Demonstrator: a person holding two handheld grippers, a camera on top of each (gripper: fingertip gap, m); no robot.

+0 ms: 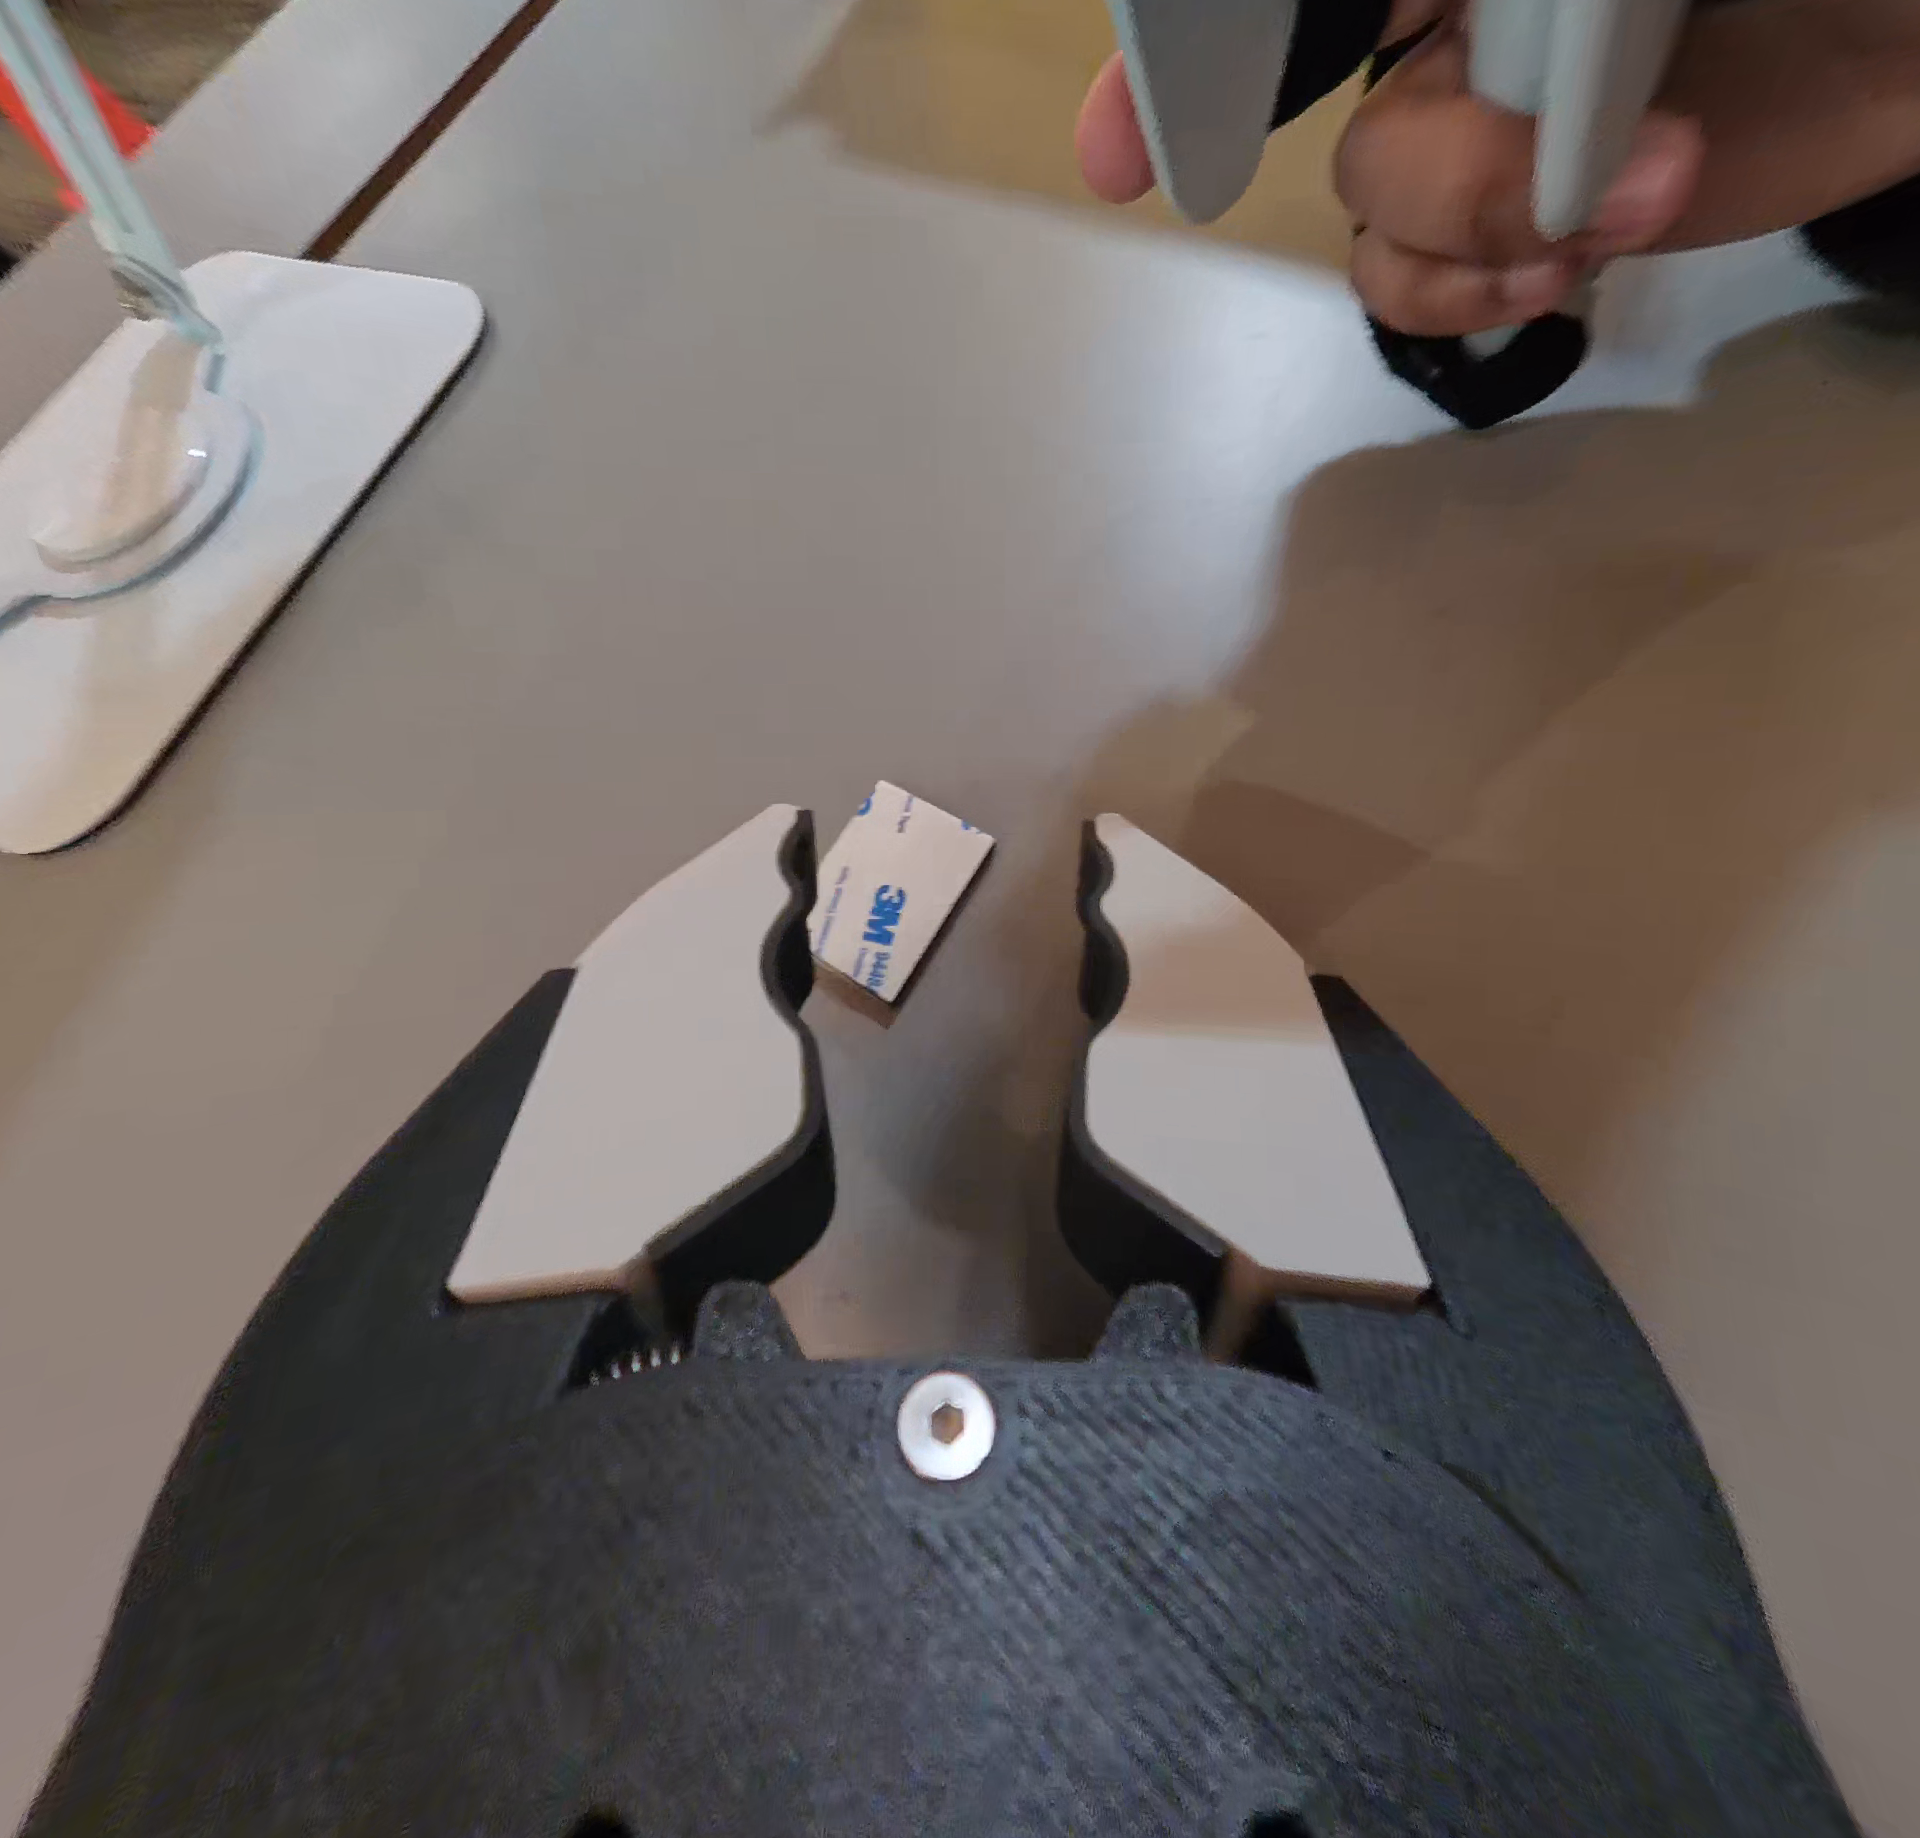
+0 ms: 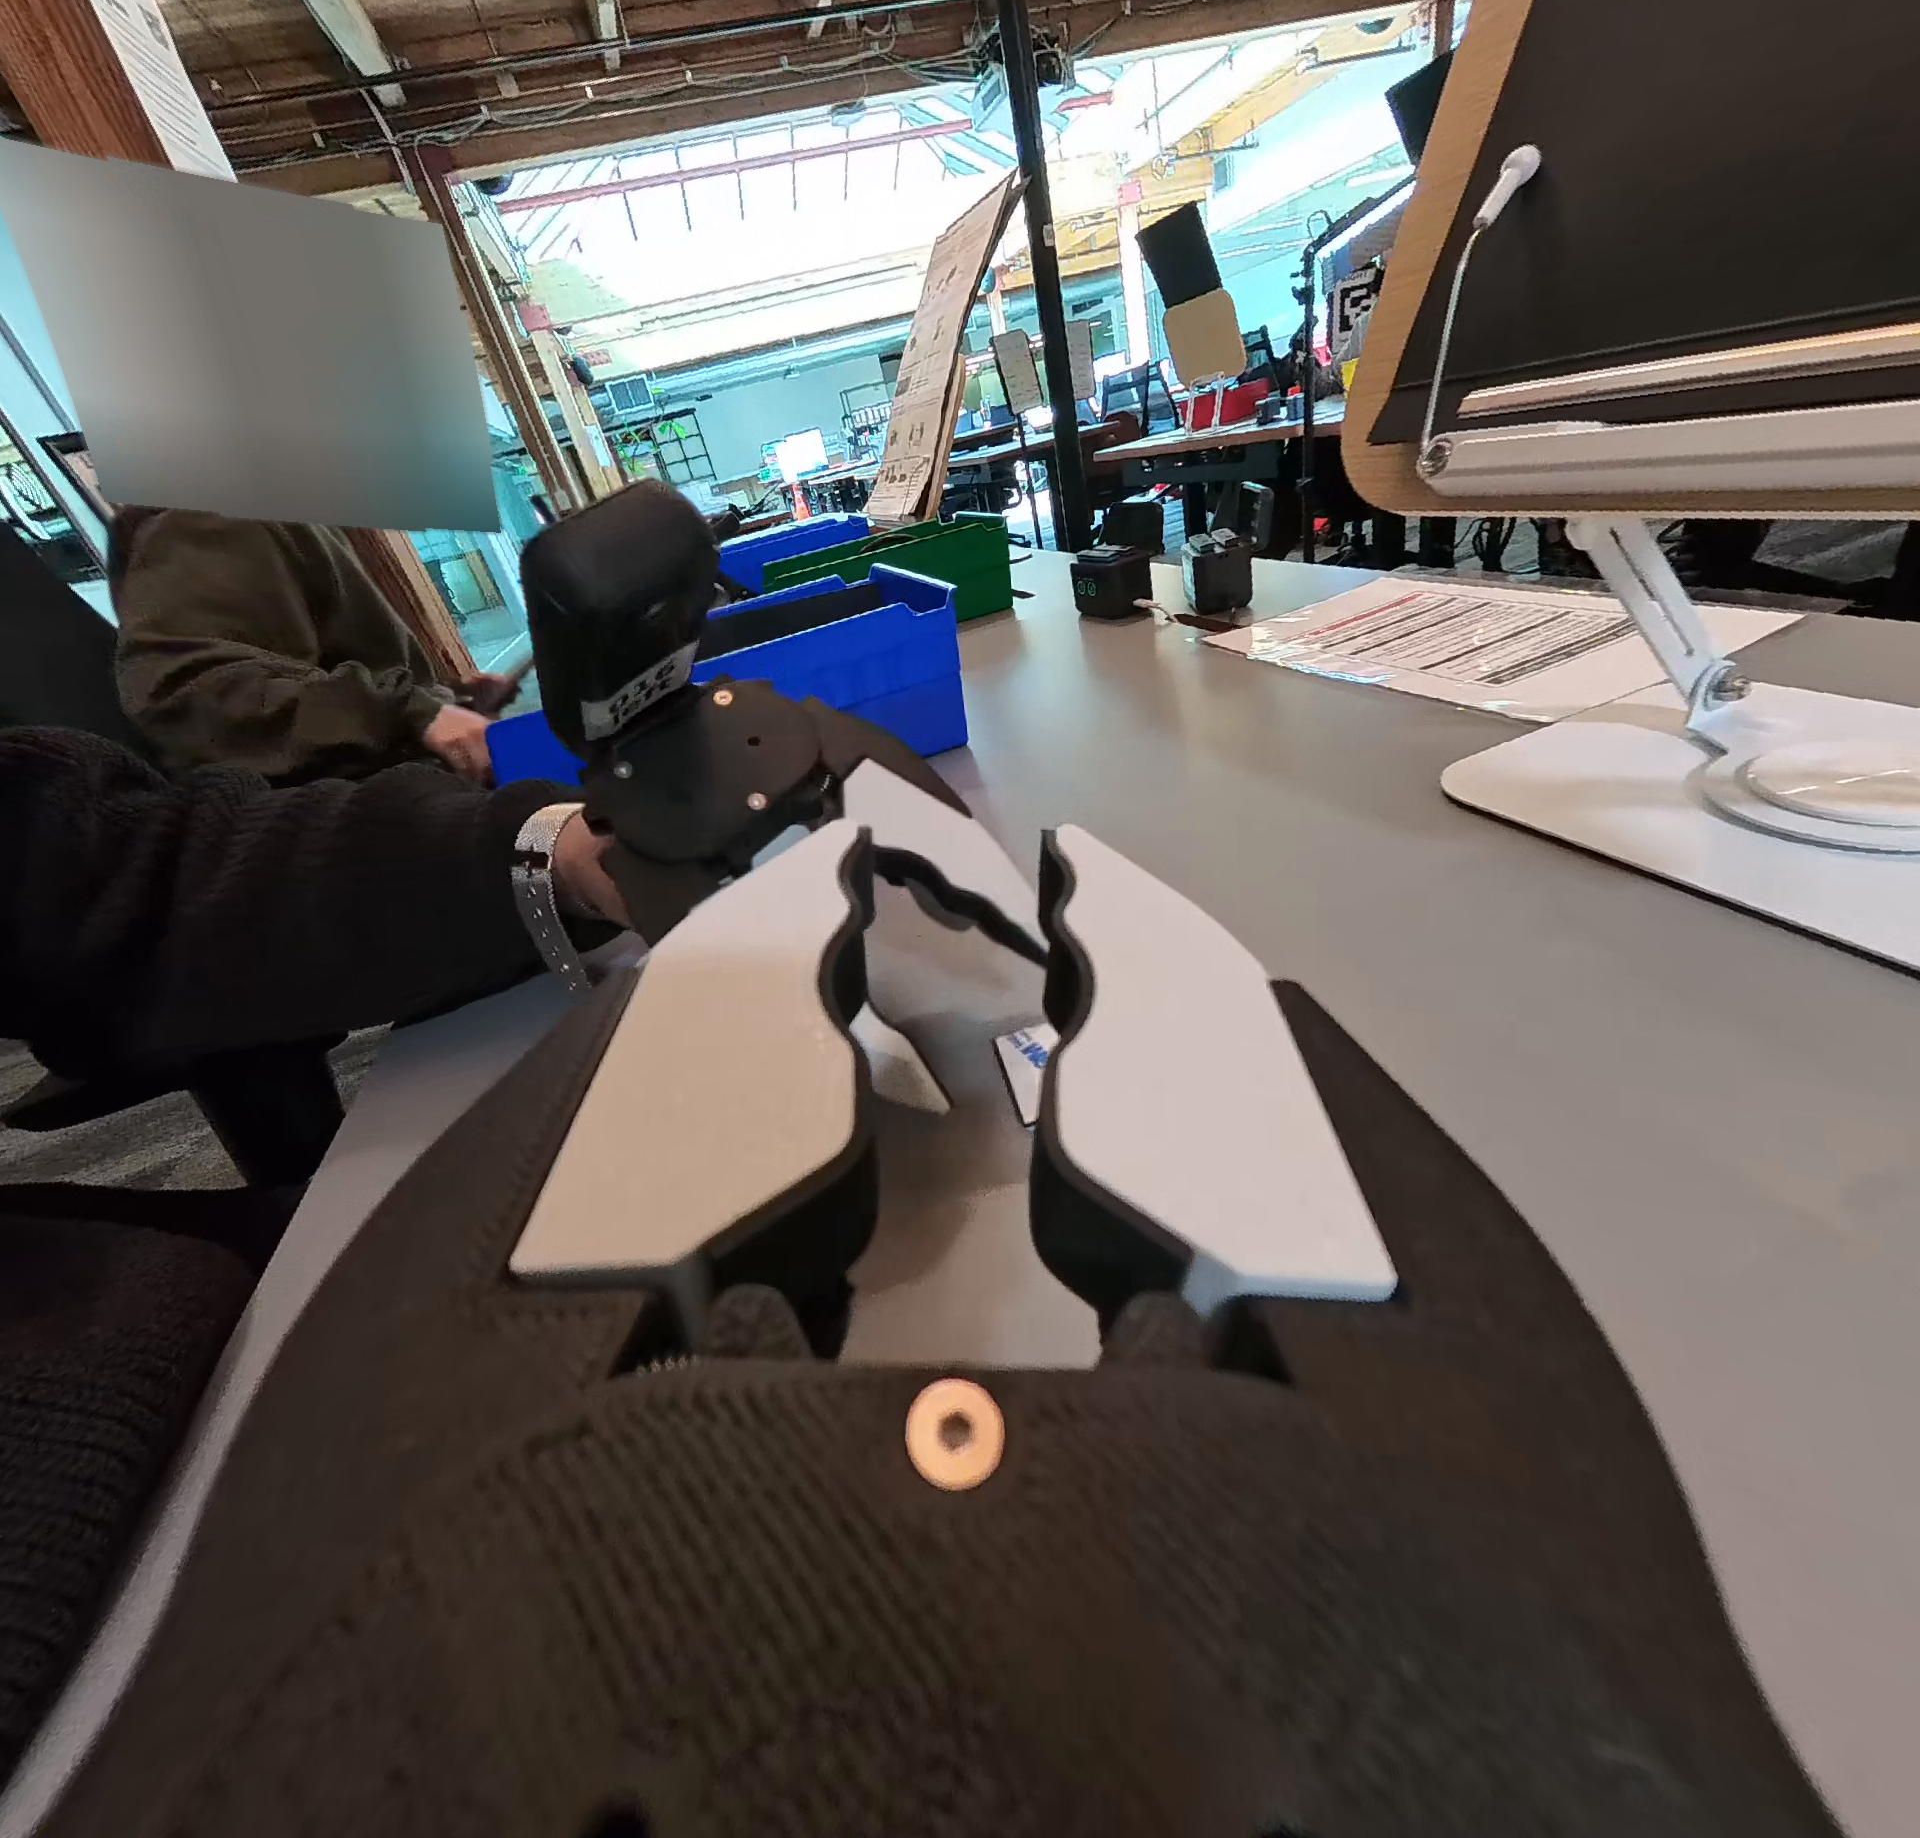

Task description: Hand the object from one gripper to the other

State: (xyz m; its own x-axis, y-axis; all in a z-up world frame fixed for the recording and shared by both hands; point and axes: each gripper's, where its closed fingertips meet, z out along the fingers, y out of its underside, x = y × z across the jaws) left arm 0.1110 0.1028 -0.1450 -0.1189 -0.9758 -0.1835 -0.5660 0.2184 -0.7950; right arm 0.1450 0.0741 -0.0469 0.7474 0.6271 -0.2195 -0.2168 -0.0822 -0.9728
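Down on the grey table (image 1: 727, 541) lies the object, a small square adhesive pad (image 1: 902, 900) with a white backing printed in blue, flat on the surface and turned a little askew. In the left wrist view it sits between the tips of the left gripper (image 1: 945, 900), its near-left edge touching or just beside the left finger (image 1: 665, 1040), with clear table between it and the other finger. That gripper's jaws are spread wide and grip nothing.

At about one o'clock from the pad, raised off the table, is the right gripper (image 1: 1382, 178), held in a bare hand (image 1: 1475, 188); its two pale fingers stand apart with nothing between them.

In the right wrist view the right gripper (image 2: 951, 947) also shows parted jaws, and a corner of the pad (image 2: 1023, 1066) peeks out beside its right finger.

At ten o'clock from the pad stands a white stand base (image 1: 208, 541).
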